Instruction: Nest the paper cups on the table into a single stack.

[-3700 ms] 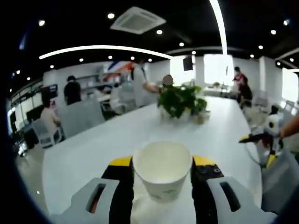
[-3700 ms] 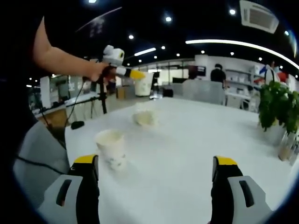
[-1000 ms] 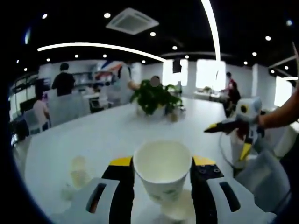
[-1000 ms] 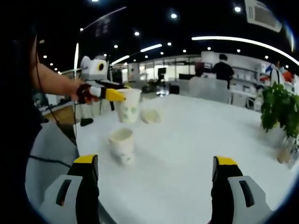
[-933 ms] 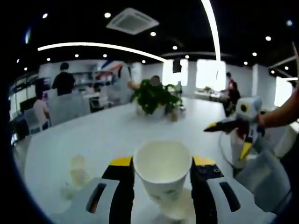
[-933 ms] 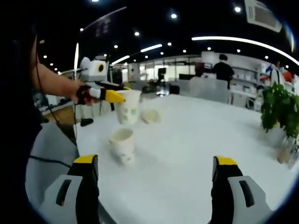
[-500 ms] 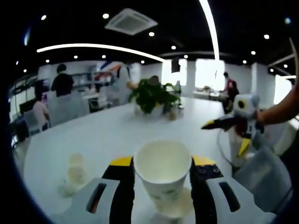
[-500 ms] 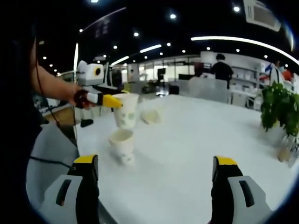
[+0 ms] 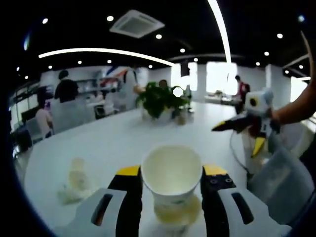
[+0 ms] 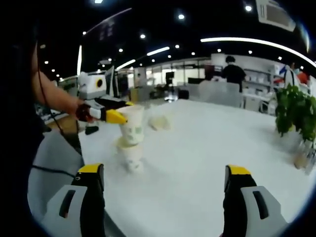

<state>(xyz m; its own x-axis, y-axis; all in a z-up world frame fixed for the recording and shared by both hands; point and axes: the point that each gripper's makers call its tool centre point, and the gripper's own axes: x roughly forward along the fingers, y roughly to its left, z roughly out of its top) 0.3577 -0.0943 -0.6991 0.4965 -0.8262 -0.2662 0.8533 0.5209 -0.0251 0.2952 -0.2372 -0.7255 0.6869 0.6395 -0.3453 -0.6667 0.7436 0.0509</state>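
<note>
Room: open office with ceiling spotlights and people standing at the far side; a long white tabletop (image 9: 113, 143) runs through it.
Left gripper view, jaws: the left gripper (image 9: 171, 183) has its yellow-tipped jaws pressed against both sides of a held paper cup (image 9: 171, 178), mouth up.
Left gripper view, below the cup: the rim of a second cup (image 9: 173, 215) shows right under the held one; whether the two touch I cannot tell.
Left gripper view, tabletop: a third cup (image 9: 76, 173), blurred, stands off to the left; a potted plant (image 9: 159, 100) sits farther back.
Left gripper view, right side: the right gripper (image 9: 247, 123) hangs in the air, held by a hand.
Right gripper view, jaws: the right gripper (image 10: 165, 185) has its jaws spread wide with nothing between them.
Right gripper view, cups: the left gripper (image 10: 106, 114) holds the cup (image 10: 131, 127) directly over the second cup (image 10: 131, 157), its base at or inside that rim.
Right gripper view, farther back: the third cup (image 10: 159, 122) stands on the tabletop (image 10: 207, 148), the plant (image 10: 294, 114) at the right edge.
</note>
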